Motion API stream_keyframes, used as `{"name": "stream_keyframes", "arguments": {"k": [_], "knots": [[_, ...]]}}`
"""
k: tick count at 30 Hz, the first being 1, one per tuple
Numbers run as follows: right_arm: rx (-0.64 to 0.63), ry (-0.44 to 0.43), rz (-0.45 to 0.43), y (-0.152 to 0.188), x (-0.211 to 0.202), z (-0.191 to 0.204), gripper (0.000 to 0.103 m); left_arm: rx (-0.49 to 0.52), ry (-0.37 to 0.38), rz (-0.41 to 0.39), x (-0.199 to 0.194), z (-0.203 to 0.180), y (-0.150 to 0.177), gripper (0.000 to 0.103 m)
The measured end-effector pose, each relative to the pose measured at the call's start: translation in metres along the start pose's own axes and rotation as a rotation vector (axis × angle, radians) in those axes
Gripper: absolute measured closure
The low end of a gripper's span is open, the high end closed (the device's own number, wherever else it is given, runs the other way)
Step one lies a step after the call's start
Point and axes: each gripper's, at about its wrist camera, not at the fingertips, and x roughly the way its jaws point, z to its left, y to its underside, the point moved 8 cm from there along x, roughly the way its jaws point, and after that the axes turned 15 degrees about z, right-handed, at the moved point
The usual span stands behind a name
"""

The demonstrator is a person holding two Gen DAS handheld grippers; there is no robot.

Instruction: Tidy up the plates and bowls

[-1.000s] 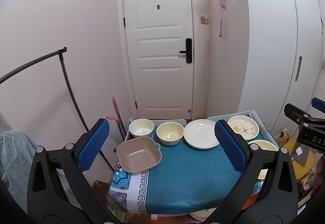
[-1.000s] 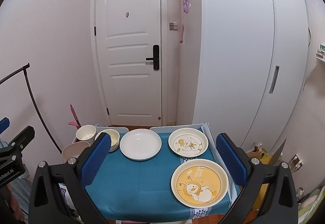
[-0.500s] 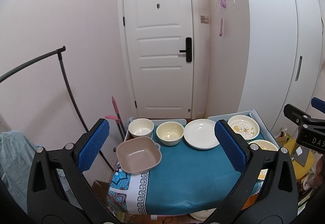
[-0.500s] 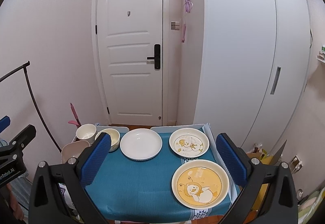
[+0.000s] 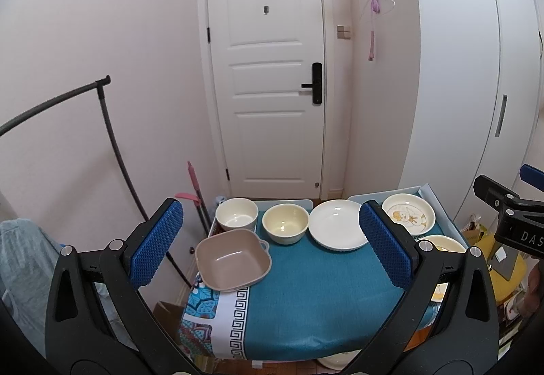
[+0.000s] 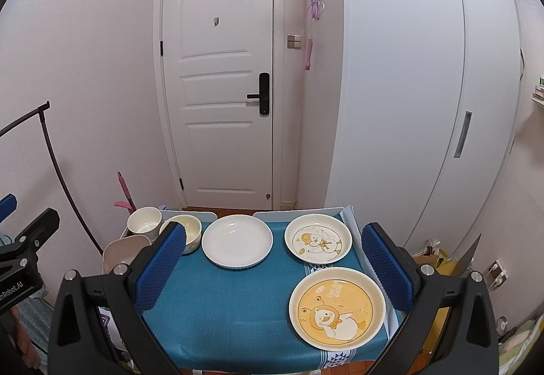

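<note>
A small table with a teal cloth (image 5: 316, 300) holds a square tan bowl (image 5: 233, 261), a white bowl (image 5: 237, 214), a cream bowl (image 5: 285, 223), a white plate (image 5: 336, 229) and a white duck plate (image 5: 408, 214). In the right wrist view a yellow duck plate (image 6: 336, 307) lies at the front right, behind it the white duck plate (image 6: 318, 242) and the white plate (image 6: 237, 240). My left gripper (image 5: 272, 245) is open and empty, above the table's near side. My right gripper (image 6: 273, 268) is open and empty too.
A white door (image 5: 268, 75) stands behind the table. A tall white wardrobe (image 6: 425, 86) is on the right. A curved dark clothes rail (image 5: 112, 137) stands on the left. A yellow bag (image 5: 503, 273) and clutter lie on the floor at the right.
The right wrist view has drifted slightly, so the dishes sit a little further right in it. The left wrist view and the dishes are unchanged.
</note>
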Motion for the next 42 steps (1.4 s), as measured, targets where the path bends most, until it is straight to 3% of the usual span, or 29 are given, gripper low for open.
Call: {"name": "stream_keyframes", "arguments": {"k": [37, 42], "knots": [[0.005, -0.005, 0.004, 0.000, 0.003, 0.002, 0.000, -0.005, 0.003, 0.005, 0.007, 0.007, -0.002, 0.000], [0.021, -0.005, 0.015, -0.002, 0.009, 0.001, 0.000, 0.056, 0.026, 0.013, 0.017, -0.001, -0.013, 0.000]]}}
